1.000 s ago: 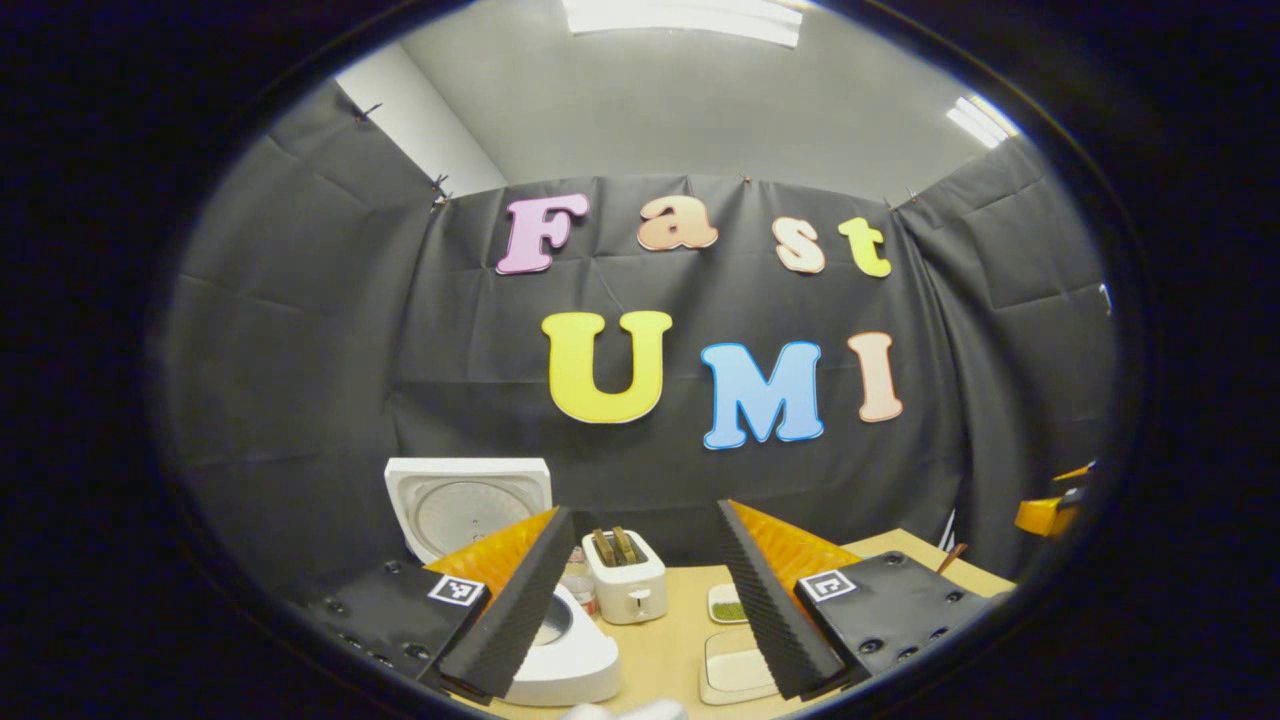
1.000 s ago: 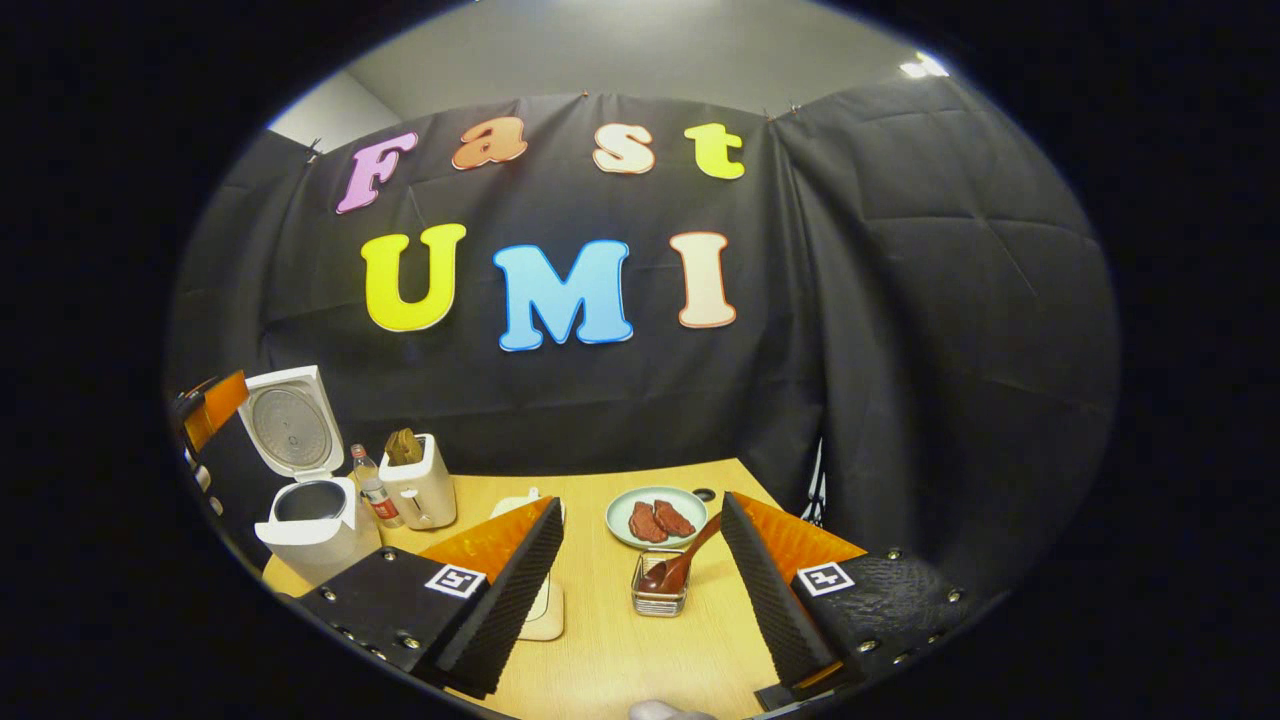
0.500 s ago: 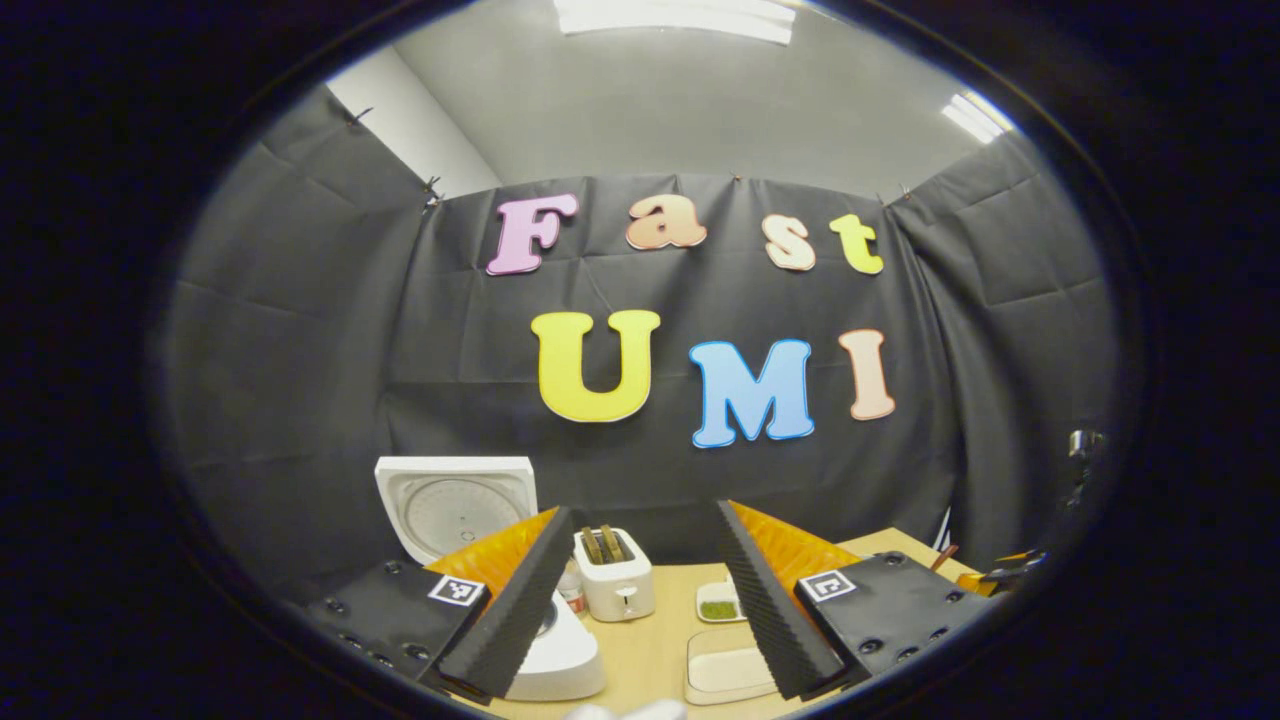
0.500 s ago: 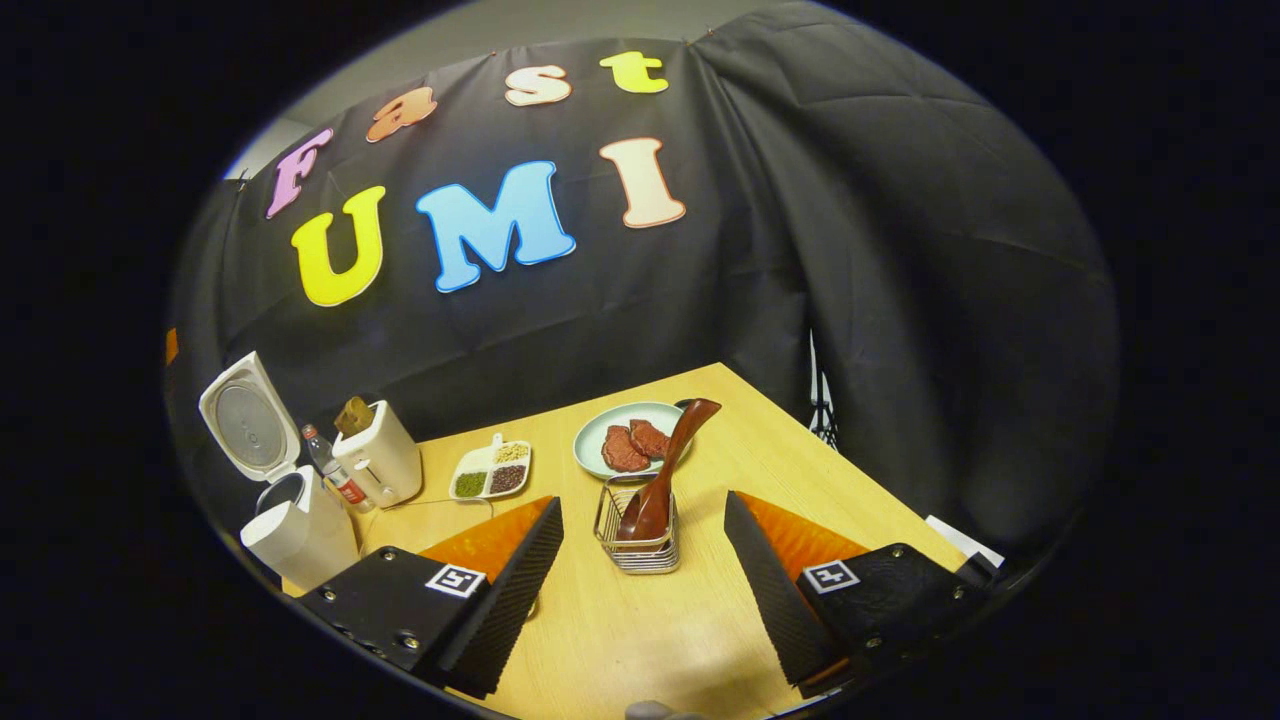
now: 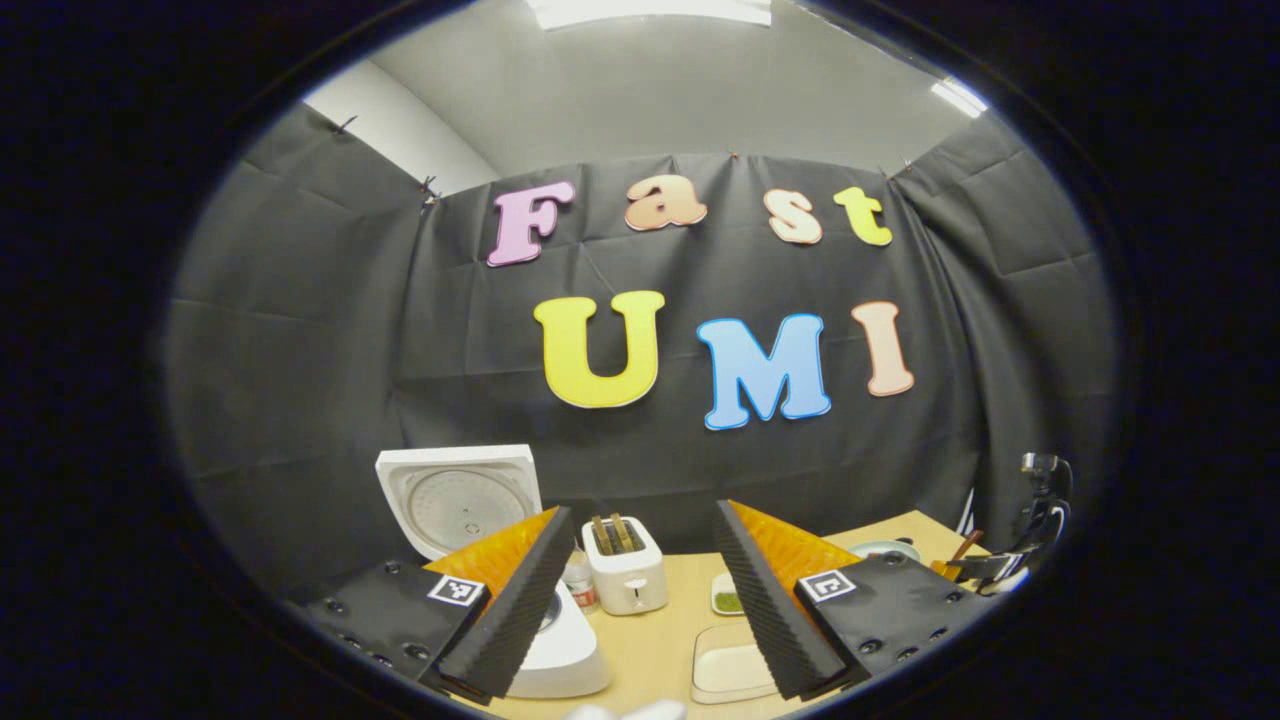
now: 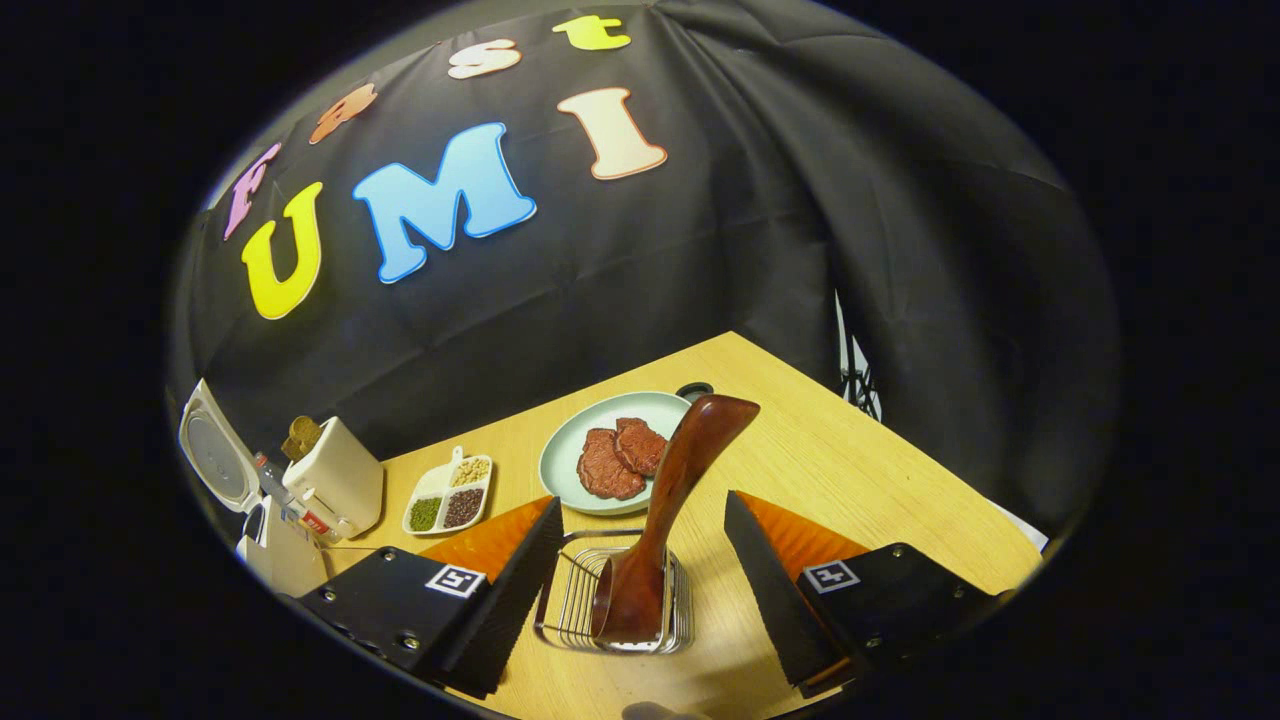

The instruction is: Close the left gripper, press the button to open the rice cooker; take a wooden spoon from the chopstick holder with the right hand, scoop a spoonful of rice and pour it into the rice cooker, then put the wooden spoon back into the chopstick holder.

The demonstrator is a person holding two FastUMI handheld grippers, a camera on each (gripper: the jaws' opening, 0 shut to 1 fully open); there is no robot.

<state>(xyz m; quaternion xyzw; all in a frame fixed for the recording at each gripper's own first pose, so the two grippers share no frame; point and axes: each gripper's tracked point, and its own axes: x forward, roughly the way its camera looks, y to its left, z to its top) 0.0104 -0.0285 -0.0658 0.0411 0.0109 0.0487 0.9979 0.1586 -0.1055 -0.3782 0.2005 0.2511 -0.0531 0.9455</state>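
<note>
dark-brown wooden spoon (image 6: 670,505) stands bowl-down in the wire chopstick holder (image 6: 615,605), its handle leaning toward one o'clock. the right gripper (image 6: 640,570) is spread wide, a finger on either side of the holder, touching neither it nor the spoon. at twelve o'clock from the holder a pale green plate (image 6: 570,480) carries two reddish meat slices (image 6: 615,458). at ten o'clock a white divided dish (image 6: 447,492) holds green, dark and pale grains in separate sections. further that way stands a toaster (image 6: 335,480) with bread in it, then the rice cooker (image 5: 500,560), lid up. the left gripper (image 5: 640,590) also hangs open above the wooden table (image 5: 660,640).
</note>
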